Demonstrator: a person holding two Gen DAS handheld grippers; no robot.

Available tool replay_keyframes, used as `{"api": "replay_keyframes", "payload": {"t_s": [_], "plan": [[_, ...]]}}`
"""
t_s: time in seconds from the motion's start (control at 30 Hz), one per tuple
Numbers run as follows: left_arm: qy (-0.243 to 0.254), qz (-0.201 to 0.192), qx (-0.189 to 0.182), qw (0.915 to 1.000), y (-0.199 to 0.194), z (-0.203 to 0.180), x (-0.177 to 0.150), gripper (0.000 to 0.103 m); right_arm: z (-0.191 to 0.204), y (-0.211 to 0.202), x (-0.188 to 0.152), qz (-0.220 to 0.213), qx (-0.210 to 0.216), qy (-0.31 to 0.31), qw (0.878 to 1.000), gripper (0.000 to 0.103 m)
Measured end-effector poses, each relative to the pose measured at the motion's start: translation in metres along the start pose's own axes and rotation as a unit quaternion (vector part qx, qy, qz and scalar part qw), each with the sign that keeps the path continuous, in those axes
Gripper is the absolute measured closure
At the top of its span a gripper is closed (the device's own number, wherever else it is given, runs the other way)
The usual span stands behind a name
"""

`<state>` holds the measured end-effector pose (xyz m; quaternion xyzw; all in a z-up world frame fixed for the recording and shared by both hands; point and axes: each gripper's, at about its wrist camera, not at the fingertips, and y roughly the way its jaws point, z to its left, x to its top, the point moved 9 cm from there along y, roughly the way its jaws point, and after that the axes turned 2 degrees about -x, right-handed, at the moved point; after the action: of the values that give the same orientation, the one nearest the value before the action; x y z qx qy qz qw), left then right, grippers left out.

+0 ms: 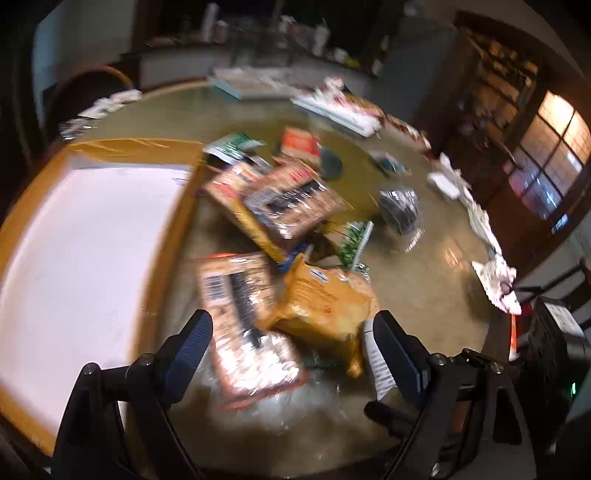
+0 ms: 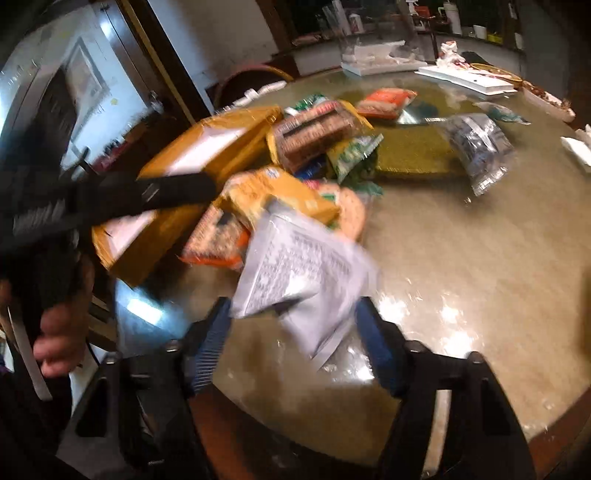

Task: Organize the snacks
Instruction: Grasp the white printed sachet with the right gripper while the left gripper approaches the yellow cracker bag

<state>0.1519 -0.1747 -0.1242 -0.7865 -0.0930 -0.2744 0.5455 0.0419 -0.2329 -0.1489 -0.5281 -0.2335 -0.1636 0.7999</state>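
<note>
The left claw (image 1: 291, 332) gapes wide, empty, above the snack pile (image 1: 280, 229). The right claw (image 2: 291, 325) has a silver packet (image 2: 295, 273) between its jaws near the desk (image 2: 461, 277) edge; grip unclear. Bare desk lies rightward.

Dim room, glossy round table (image 1: 436, 280) catching glare, dark wooden chair (image 1: 92, 88) tucked in at ten o'clock, paned window (image 1: 546, 155) glowing warm at three o'clock, cluttered counter (image 1: 258, 55) at twelve, pale wall (image 2: 229, 33) behind, dark cabinet (image 1: 491, 74) at two o'clock.

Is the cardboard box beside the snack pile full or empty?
Empty as far as visible: the cardboard box lies open, only its bare white floor showing in the left wrist view.
</note>
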Motion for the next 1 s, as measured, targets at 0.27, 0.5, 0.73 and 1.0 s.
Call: {"api": "replay_keyframes", "payload": {"t_s": [0.27, 0.5, 0.73, 1.0], "plan": [[0.013, 0.019, 0.009, 0.9997, 0.030, -0.008, -0.002, 0.048, -0.006, 0.003, 0.006, -0.010, 0.014, 0.018, 1.000, 0.036], [-0.043, -0.009, -0.030, 0.9986, 0.007, 0.007, -0.011, 0.092, -0.003, 0.006, 0.010, -0.004, 0.063, 0.087, 0.994, 0.030], [-0.074, -0.041, -0.050, 0.9952, -0.024, 0.020, -0.025, 0.100, -0.009, 0.006, 0.014, -0.006, 0.090, 0.150, 0.985, 0.029], [-0.079, -0.062, -0.067, 0.9927, -0.053, 0.028, -0.029, 0.103, -0.002, 0.015, 0.026, -0.010, 0.040, 0.161, 0.986, 0.029]]}}
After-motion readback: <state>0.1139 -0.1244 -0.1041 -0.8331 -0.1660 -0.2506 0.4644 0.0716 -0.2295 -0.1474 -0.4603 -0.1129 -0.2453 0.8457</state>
